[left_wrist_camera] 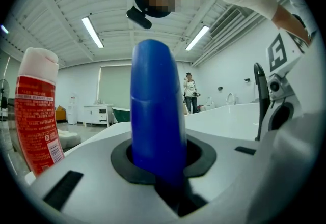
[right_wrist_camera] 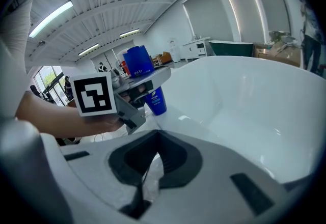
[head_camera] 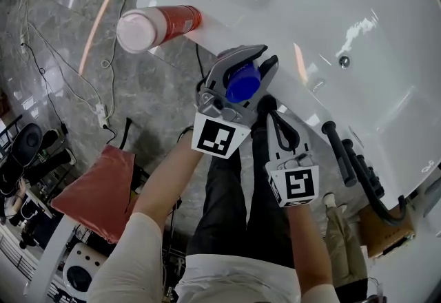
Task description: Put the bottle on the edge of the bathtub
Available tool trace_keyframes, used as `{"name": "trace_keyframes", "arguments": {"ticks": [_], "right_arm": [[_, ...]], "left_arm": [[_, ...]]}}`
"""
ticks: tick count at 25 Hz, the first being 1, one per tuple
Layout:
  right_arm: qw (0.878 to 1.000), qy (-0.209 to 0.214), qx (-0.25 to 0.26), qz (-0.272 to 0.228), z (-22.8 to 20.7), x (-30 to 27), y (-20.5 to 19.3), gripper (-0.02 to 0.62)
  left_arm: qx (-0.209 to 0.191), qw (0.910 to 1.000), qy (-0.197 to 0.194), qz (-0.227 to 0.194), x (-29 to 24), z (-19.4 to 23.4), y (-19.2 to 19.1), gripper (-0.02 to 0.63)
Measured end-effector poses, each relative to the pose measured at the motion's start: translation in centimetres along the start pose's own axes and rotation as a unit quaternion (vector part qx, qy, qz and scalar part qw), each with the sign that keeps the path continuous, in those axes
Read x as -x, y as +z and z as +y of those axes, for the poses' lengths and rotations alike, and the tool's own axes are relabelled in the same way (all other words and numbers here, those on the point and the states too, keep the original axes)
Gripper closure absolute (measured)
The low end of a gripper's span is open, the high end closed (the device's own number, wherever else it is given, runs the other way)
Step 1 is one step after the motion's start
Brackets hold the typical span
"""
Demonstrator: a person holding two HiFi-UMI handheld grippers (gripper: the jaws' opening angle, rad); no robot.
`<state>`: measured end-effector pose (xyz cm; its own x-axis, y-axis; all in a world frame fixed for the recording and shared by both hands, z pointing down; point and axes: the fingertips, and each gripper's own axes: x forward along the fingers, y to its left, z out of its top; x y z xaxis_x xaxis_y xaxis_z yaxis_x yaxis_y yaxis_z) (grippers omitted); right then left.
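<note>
Arms both reach forward over the near rim (head_camera: 215, 34) of the white bathtub (head_camera: 310, 5), bare forearms coming out of white sleeves. The left forearm (head_camera: 162, 188) runs up from the lower left, and its left hand-held gripper (head_camera: 256, 60) lies close to level, marker cube facing up. Its jaws are clamped on a blue bottle (head_camera: 243, 82), one grey finger on the left side and a black one on the right. The left gripper view shows the bottle rising straight up out of the dark pads, filling the gap between them.

The bottle is upright above the rim, top above the jaws and body hanging below them. The right gripper view shows its base right at the white surface; whether it rests there or is a touch above, I cannot tell.

The right hand-held gripper (head_camera: 269, 107) sits just beside the left one, on its right and nearer the person, tilted down towards the rim. Its jaws are drawn together to a thin slit with nothing in them.

A red bottle (head_camera: 157, 25) with a white cap stands on the rim to the left, apart from the blue one. A black hose (head_camera: 350, 157) lies along the rim on the right. Grey marble floor (head_camera: 62, 33) with a white cable (head_camera: 83, 91) spreads to the left.
</note>
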<state>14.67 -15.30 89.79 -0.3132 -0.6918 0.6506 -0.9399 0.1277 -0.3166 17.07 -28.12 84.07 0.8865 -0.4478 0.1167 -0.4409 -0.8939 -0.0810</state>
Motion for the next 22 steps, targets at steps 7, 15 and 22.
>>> {"name": "trace_keyframes", "arguments": {"ticks": [7,15,22], "right_arm": [[1.000,-0.008,-0.010,0.000,-0.4,0.1,-0.6,0.592],[1.000,-0.007,-0.010,-0.002,-0.2,0.2,-0.6,0.592],[1.000,-0.011,-0.010,-0.007,0.3,0.7,-0.2,0.592]], "left_arm": [[-0.005,1.0000,0.005,0.006,0.3,0.1,-0.6,0.468],[0.000,0.9998,0.003,0.019,0.4,0.1,-1.1,0.382],[0.009,0.9994,-0.003,0.035,1.2,0.2,-1.4,0.336]]}}
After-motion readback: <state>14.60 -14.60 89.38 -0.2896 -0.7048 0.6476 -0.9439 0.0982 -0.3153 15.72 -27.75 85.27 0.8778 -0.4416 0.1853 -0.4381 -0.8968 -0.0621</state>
